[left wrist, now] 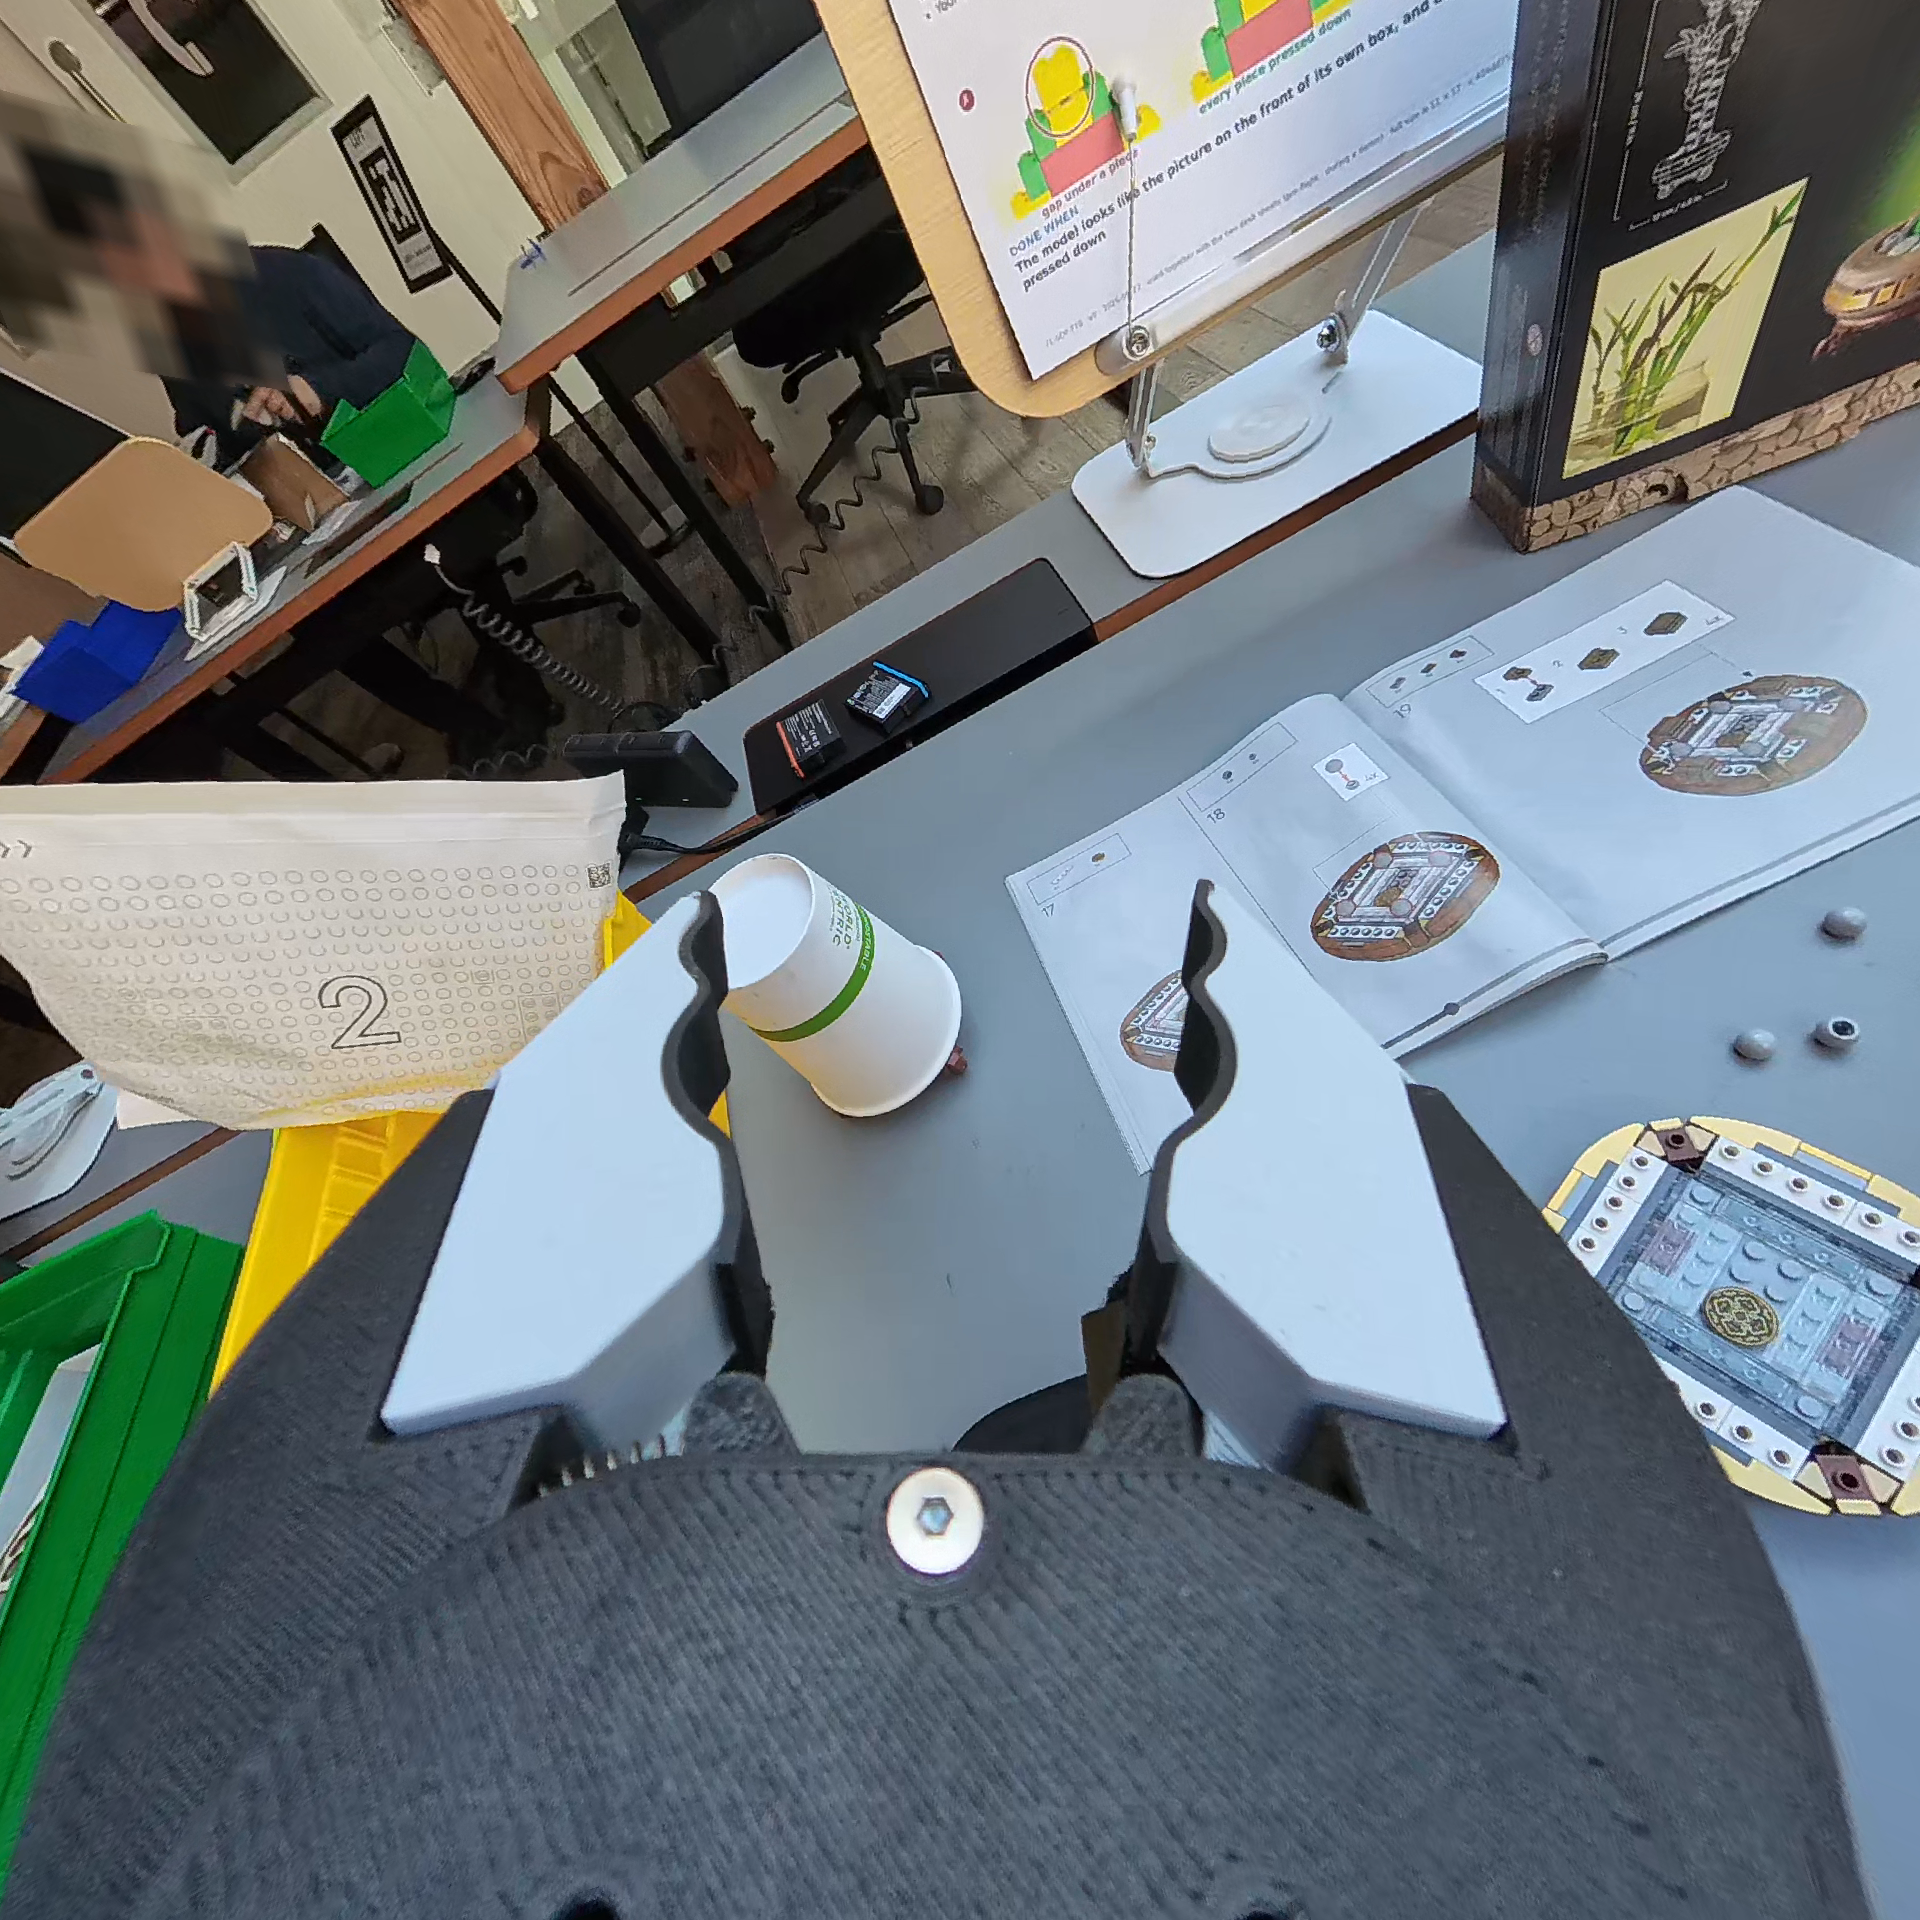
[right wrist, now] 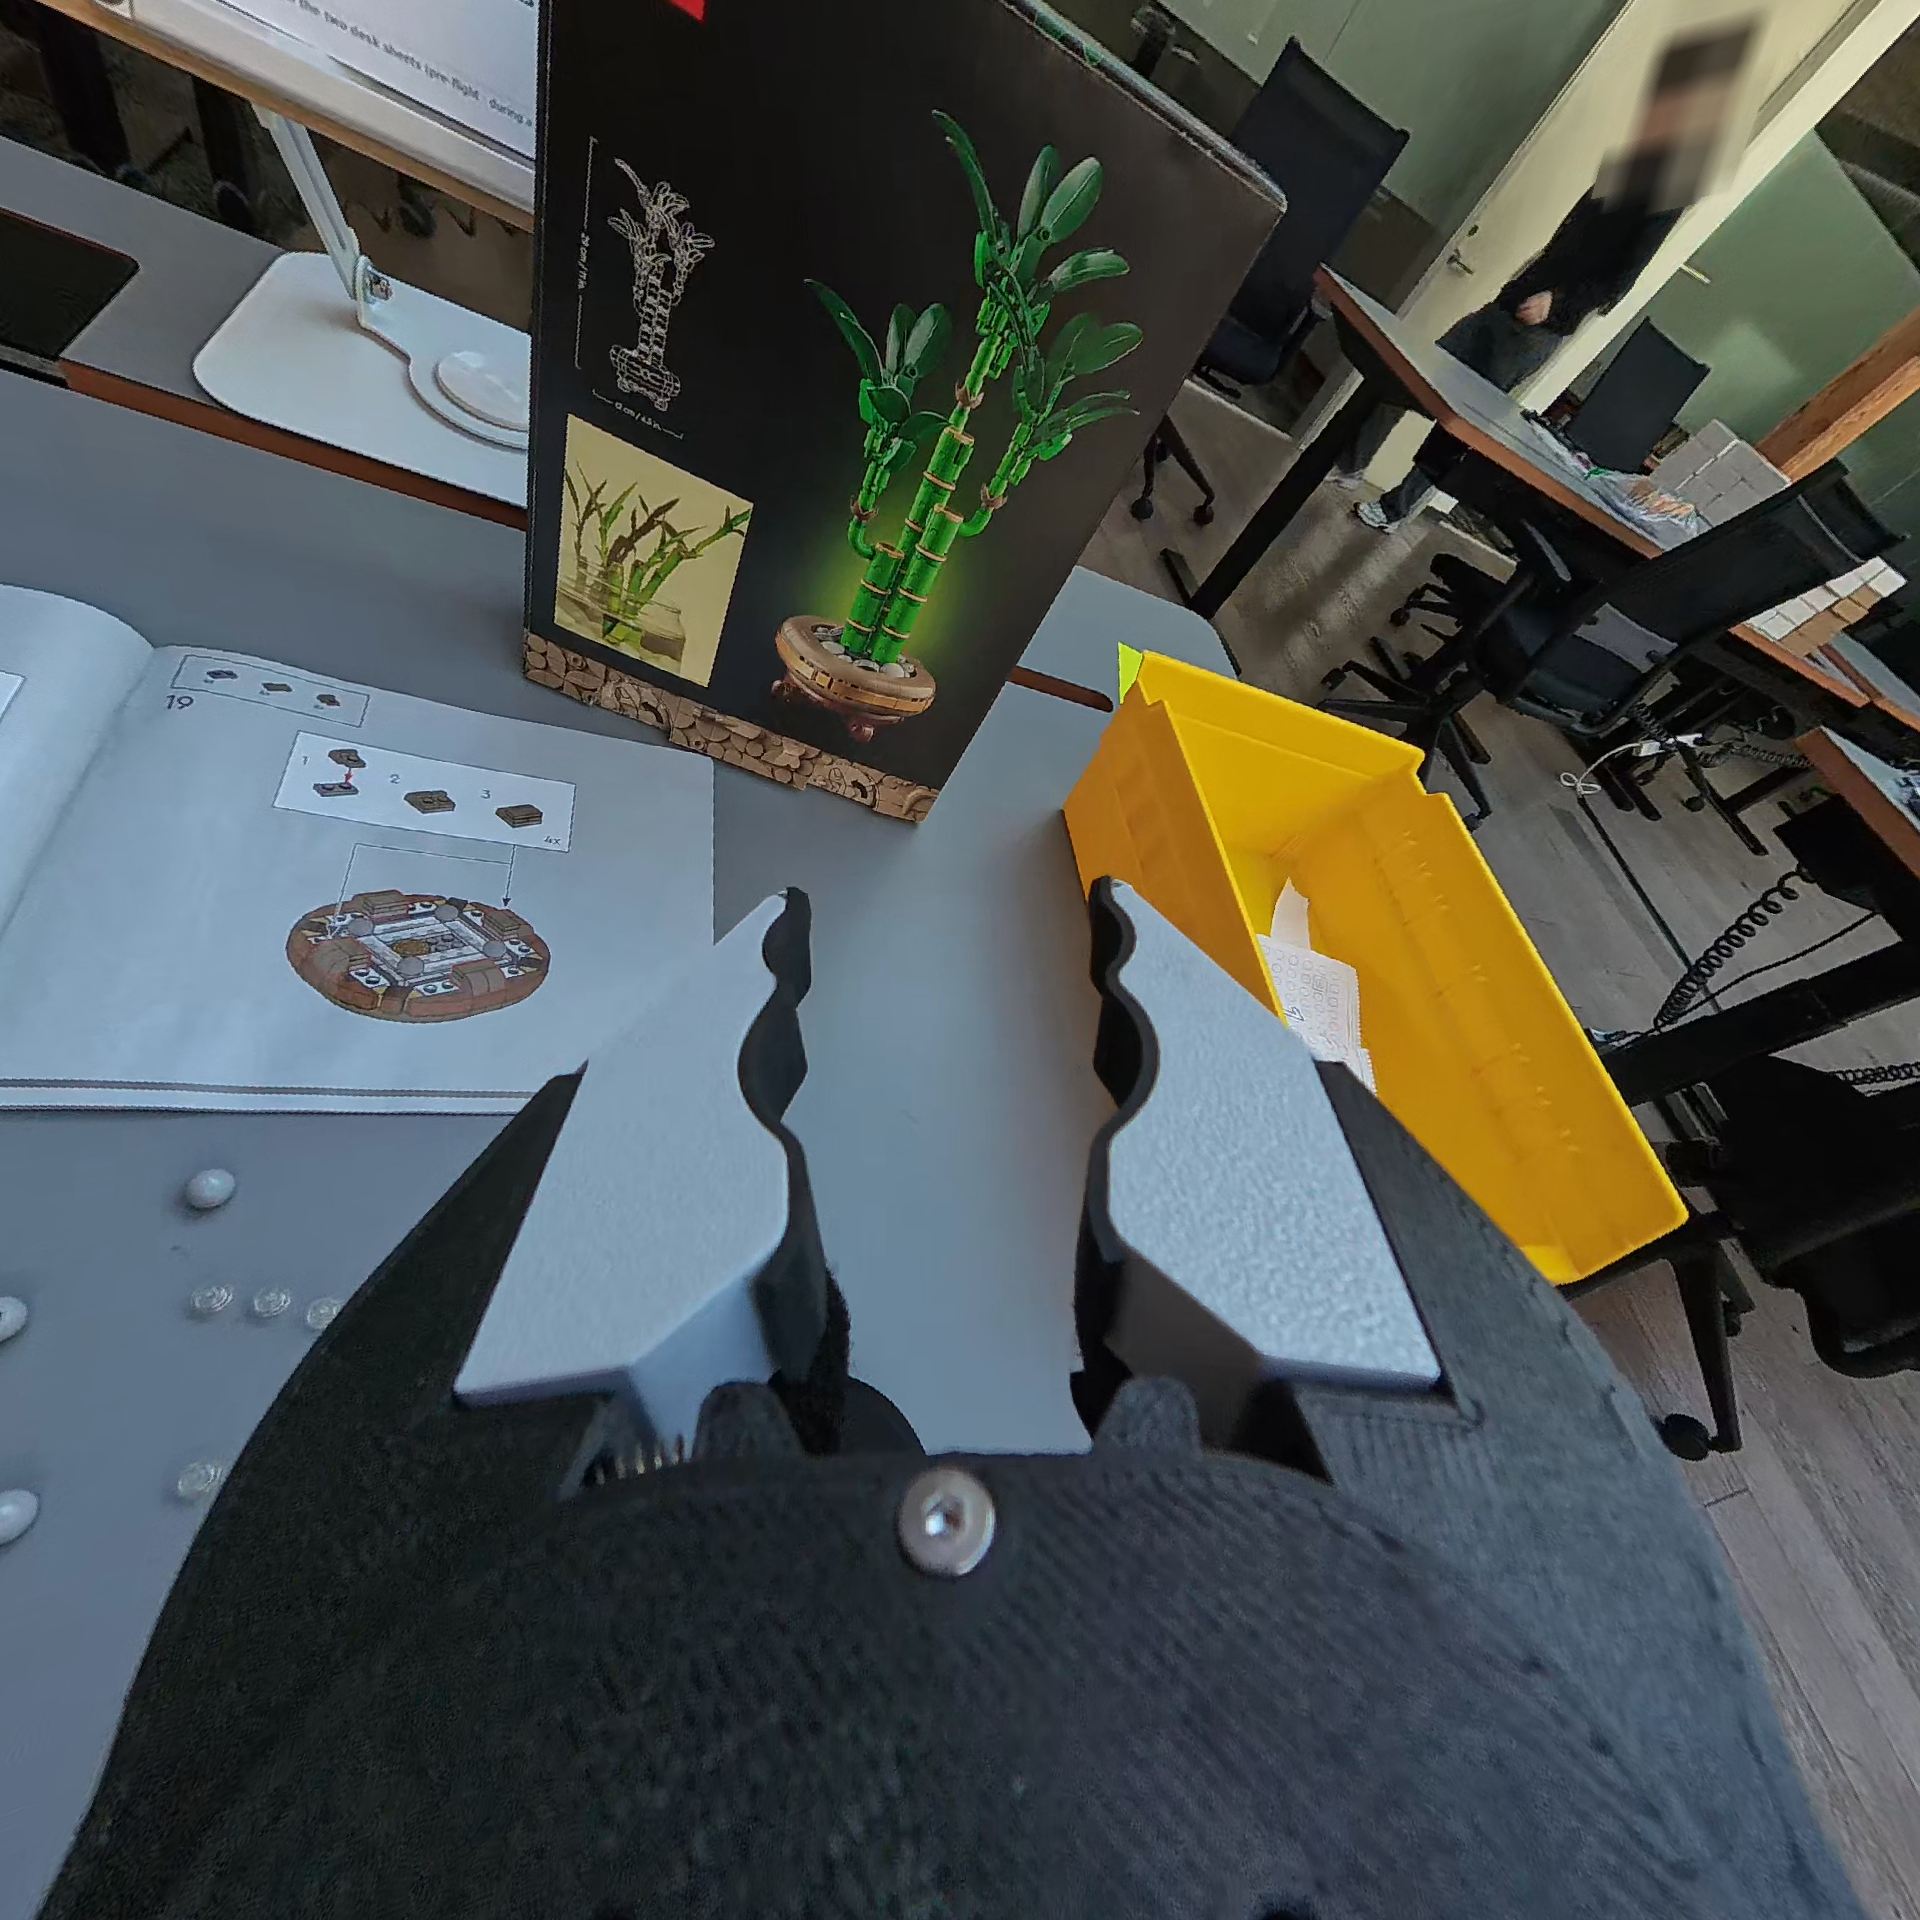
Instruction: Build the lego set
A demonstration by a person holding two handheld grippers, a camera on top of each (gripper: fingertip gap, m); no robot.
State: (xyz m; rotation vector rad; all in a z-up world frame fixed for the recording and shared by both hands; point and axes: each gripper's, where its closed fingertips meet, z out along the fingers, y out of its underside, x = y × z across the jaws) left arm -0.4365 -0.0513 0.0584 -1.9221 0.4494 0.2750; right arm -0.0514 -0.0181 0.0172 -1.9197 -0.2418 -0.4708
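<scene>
tipped paper cup point(left wrist: 847, 987), 2 batteries point(left wrist: 854, 709)

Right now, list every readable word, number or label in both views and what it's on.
I don't quote writing; these bear it.
White paper bag: one large numeral.
Paper cup: green lettering by its band.
Instruction booklet: step numerals.
Sheet on the stand: printed lines, partly cropped.
Set box: fine print, too small.
Two black batteries: labels too small.
</scene>
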